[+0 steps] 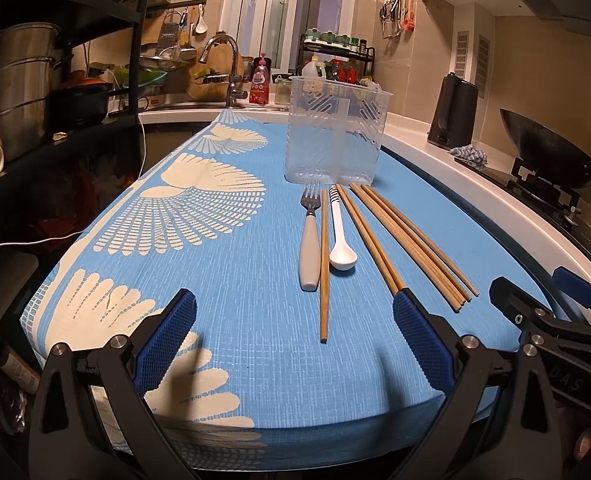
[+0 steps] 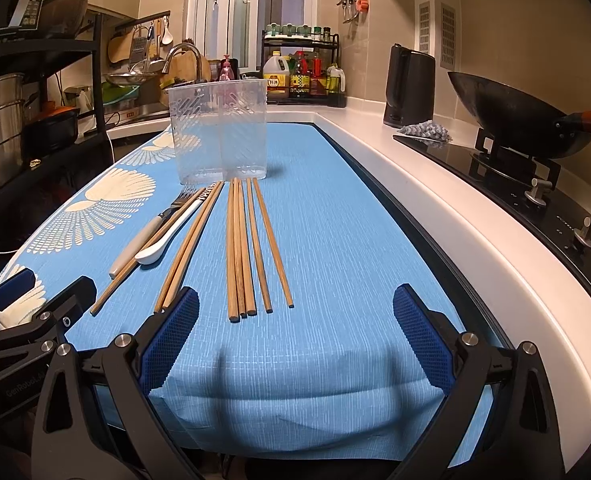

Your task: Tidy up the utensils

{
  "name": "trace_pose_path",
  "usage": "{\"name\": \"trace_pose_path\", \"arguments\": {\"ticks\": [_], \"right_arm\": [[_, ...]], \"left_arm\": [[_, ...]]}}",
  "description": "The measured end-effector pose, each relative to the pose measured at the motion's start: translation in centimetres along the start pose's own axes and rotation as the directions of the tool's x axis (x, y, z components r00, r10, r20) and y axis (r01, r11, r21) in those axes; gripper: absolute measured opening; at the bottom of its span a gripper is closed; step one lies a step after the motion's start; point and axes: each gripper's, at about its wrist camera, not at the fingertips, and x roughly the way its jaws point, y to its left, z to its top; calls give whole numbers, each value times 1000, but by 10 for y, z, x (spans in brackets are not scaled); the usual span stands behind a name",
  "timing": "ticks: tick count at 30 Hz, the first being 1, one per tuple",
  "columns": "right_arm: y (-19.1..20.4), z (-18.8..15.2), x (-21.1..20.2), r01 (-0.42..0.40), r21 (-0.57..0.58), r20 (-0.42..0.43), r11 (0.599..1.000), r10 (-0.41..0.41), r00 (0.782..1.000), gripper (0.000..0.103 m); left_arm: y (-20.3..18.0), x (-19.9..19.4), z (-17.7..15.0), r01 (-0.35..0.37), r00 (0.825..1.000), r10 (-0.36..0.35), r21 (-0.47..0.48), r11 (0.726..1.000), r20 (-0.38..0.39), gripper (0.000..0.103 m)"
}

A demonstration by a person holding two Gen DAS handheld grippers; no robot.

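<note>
A clear plastic utensil holder (image 1: pixel 335 136) (image 2: pixel 219 132) stands upright on the blue patterned cloth (image 1: pixel 223 280) (image 2: pixel 335 240). In front of it lie a fork with a pale handle (image 1: pixel 310 240) (image 2: pixel 143 240), a white spoon (image 1: pixel 340 236) (image 2: pixel 163 244), a single chopstick (image 1: pixel 324 264) (image 2: pixel 127 276), and several more wooden chopsticks (image 1: pixel 407 240) (image 2: pixel 251 244). My left gripper (image 1: pixel 295 340) is open and empty, near the front edge, short of the utensils. My right gripper (image 2: pixel 295 340) is open and empty, just before the chopstick ends. Each gripper shows at the other view's edge.
A white counter (image 2: pixel 435 200) runs along the right with a black kettle (image 2: pixel 409 86), a wok (image 2: pixel 511 116) on a black stove, and a folded rag (image 2: pixel 425 131). A sink with faucet (image 1: pixel 223 68) and a bottle rack (image 2: pixel 301 72) are at the back. Black shelving (image 1: pixel 55 80) stands left.
</note>
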Motion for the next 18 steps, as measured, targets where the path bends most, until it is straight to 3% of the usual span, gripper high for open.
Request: {"name": "trace_pose_path", "arguments": {"ticks": [9,13,18], "right_arm": [[0,1,0,-5,4,2,1000,5,1000,94],[-4,3,1,-3,15,6,1000,3,1000,85],[-14,8,16,-24,36,-11,999,24,1000,64]], "left_arm": [[0,-2,0,18,1000,-18,-8,1000,-1,94],[0,-4,0,45,999,-45,-8,999,1,83],[4,1,1,68,998,-68,-24,997,1,63]]}}
